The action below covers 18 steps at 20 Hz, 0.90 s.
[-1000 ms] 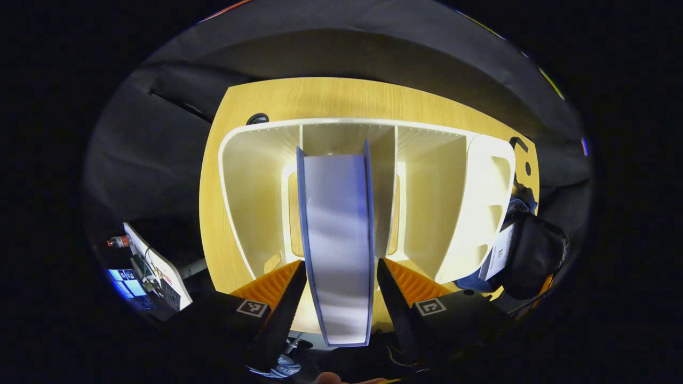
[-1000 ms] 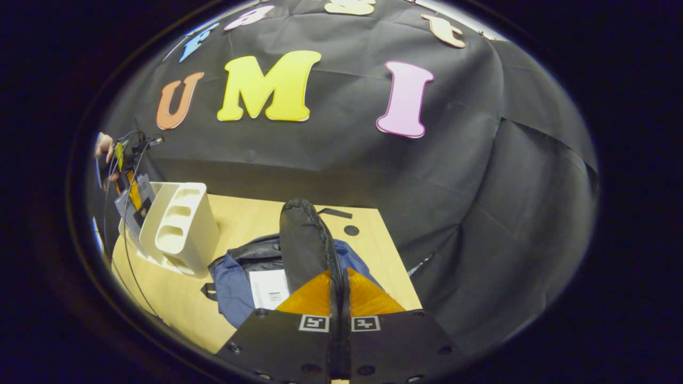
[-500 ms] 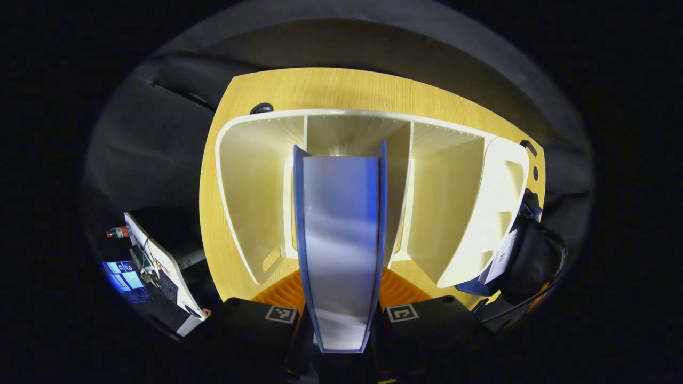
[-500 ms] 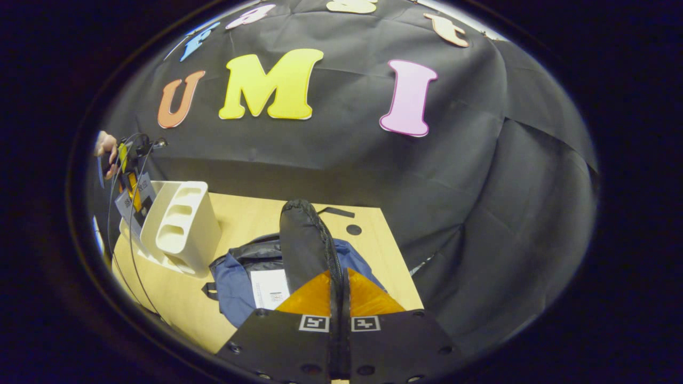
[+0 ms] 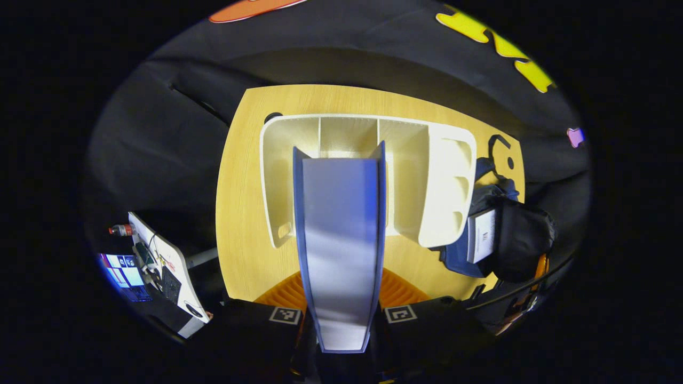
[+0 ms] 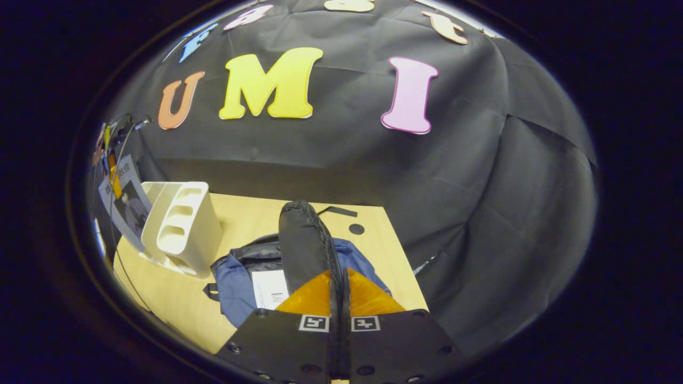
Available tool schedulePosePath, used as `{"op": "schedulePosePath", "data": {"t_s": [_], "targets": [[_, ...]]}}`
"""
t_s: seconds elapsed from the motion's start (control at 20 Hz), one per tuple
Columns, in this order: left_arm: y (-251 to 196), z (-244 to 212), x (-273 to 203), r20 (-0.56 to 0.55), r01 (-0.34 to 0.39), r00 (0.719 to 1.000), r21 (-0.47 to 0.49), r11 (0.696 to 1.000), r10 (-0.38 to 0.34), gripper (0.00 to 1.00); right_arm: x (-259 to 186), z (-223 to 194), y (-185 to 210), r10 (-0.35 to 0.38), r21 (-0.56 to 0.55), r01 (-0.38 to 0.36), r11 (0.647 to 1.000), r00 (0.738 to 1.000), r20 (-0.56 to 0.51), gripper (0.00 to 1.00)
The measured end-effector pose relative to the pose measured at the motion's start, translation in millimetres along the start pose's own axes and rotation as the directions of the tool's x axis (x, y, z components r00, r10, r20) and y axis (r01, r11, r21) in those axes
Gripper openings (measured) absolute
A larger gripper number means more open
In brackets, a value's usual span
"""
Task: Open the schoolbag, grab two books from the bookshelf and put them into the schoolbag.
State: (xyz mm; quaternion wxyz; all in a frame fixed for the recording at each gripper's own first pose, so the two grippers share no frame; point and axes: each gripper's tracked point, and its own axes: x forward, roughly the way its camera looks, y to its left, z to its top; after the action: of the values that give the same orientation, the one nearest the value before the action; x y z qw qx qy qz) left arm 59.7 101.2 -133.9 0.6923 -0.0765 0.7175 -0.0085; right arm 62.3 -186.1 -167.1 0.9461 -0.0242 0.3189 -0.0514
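Currently, a book (image 5: 340, 234) is clamped edge-on between the closed fingers of the left gripper (image 5: 341, 320), its long axis running straight away from the camera toward the white bookshelf (image 5: 448, 186) on the table (image 5: 240, 213). Right of the shelf the schoolbag (image 6: 235, 282) lies open, its black flap (image 6: 304, 240) pinched upright by the closed right gripper (image 6: 339, 298).

Blue-covered book (image 5: 339, 234), white bookshelf (image 5: 447, 186), navy-and-black schoolbag (image 6: 299, 256) — pale wood-grain table (image 5: 240, 213).
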Motion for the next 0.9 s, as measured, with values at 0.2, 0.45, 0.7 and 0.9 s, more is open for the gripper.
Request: {"op": "schedulePosePath", "data": {"t_s": [0.2,0.45,0.7,0.9], "targets": [[-2,-34,-41,0.041,0.062,0.997,-0.017,0.998,-0.061,0.43,-1,0,-1,0.007,0.023,-0.007,1.000,1.000,0.005,0.00],[-27,-70,-67,0.066,0.221,0.974,-0.043,0.974,-0.218,0.43,-3,-3,-4,0.005,0.040,-0.005,0.999,1.000,0.004,0.00],[-78,-88,-79,0.086,0.430,0.900,-0.038,0.902,-0.426,0.43,-7,-1,-6,-0.003,0.022,0.002,1.000,1.000,0.007,0.00],[-130,-89,-76,0.127,0.603,0.794,-0.041,0.796,-0.595,0.42,-8,-1,-8,-0.007,0.020,0.007,1.000,1.000,0.010,0.00]]}}
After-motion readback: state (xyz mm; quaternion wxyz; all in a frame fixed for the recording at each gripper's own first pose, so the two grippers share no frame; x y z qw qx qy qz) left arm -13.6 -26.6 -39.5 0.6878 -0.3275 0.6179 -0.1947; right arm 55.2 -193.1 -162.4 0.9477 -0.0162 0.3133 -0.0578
